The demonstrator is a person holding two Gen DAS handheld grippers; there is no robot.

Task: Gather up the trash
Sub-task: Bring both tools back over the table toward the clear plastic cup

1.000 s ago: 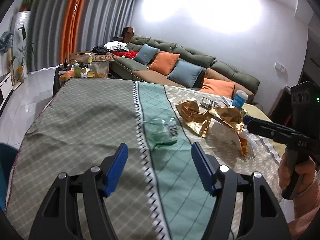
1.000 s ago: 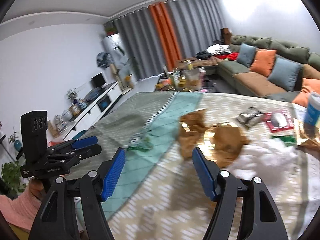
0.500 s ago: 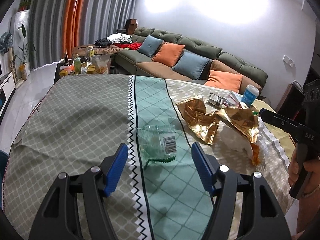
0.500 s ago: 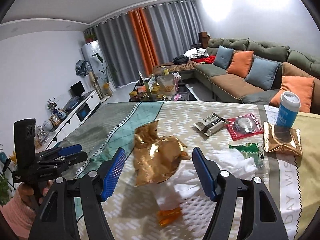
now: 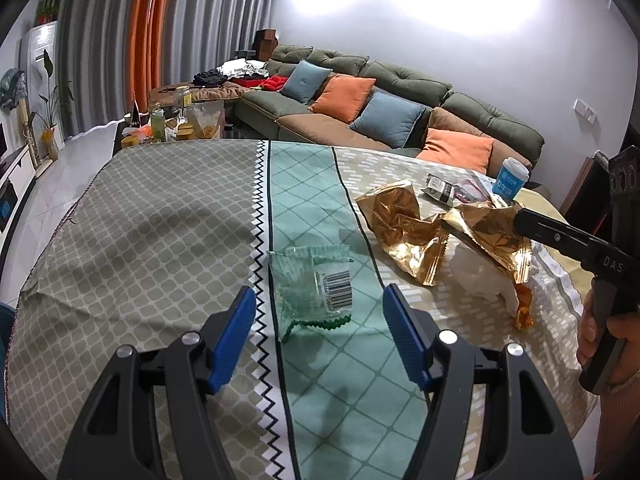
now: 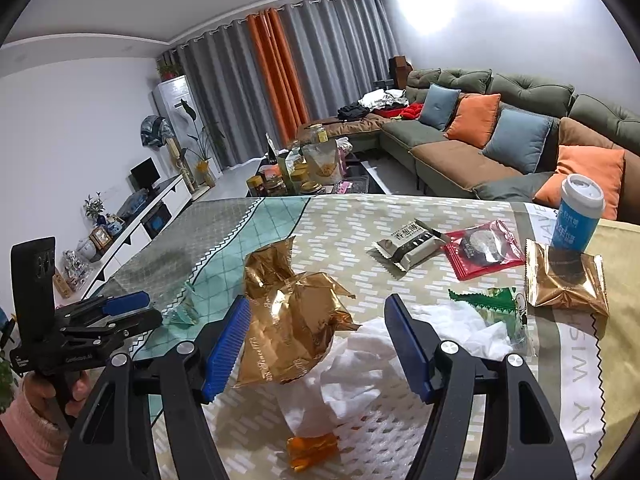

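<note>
The left gripper hangs over the patterned tablecloth with its blue pads apart and nothing between them that they press. Just in front of it, on the green stripe of the cloth, lies a clear plastic wrapper with a barcode label and a green zigzag edge; it is flat on the cloth and not touched.

The right gripper is also released, its pads wide apart above the table. Between and just beyond them lies a crumpled gold foil bag, which rests partly on a white tissue. The pads do not touch the bag. A small orange wrapper lies below the tissue, near the table edge.

Further out, to the right, a green wrapper lies at the tissue's far edge. Beside it is a gold snack packet, and a blue paper cup with a white lid stands just behind that packet. A black-and-white snack packet and a red packet lie side by side, further from the gripper.

Behind the table stands a green sofa with orange and blue cushions, and grey curtains with one orange panel.
</note>
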